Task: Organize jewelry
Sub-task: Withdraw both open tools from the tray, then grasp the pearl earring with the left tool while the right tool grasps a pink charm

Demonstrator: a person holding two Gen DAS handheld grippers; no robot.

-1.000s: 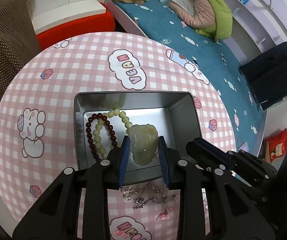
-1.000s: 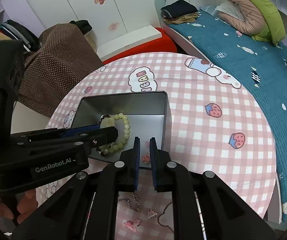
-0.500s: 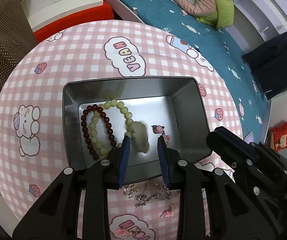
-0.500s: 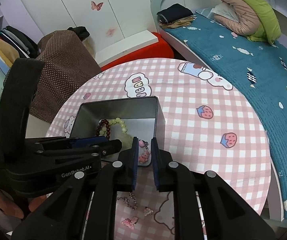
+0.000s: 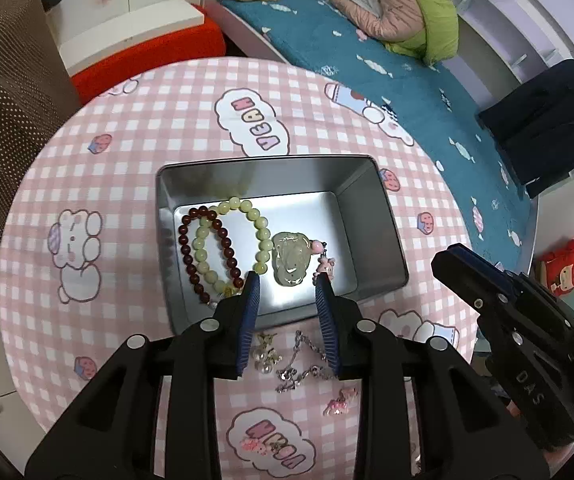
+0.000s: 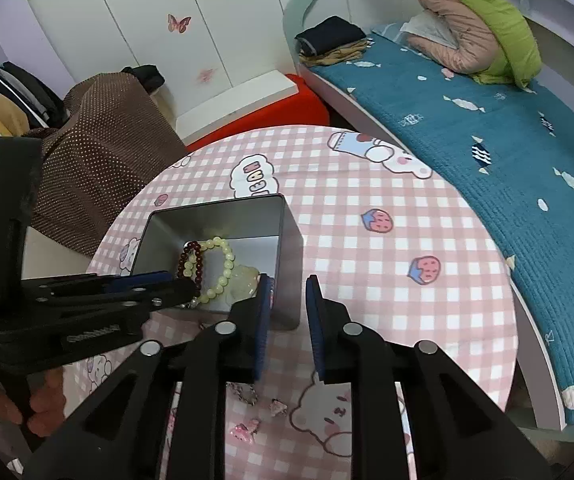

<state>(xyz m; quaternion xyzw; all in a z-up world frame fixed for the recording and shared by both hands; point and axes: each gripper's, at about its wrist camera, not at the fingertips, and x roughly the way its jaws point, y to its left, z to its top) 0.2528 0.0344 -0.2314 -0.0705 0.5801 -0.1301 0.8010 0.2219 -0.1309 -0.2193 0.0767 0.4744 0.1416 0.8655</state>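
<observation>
In tin (image 5: 371, 216): jade pendant (image 5: 290, 257) (left view only shows pink earring (image 5: 323, 258)); both hand-held grippers (image 5: 287, 284) (image 6: 289, 282) apart, empty.

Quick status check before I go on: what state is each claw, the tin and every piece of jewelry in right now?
Left claw: open, empty, above the tin's near edge.
Right claw: open, empty.
Metal tin: lidless, upright.
Dark red bracelet: in tin.
Pale green bracelet: in tin.
Jade pendant: lying flat in tin.
Pink charm earring: in tin.
Silver chain: loose on tablecloth.
Pearl earrings: loose on tablecloth.
</observation>
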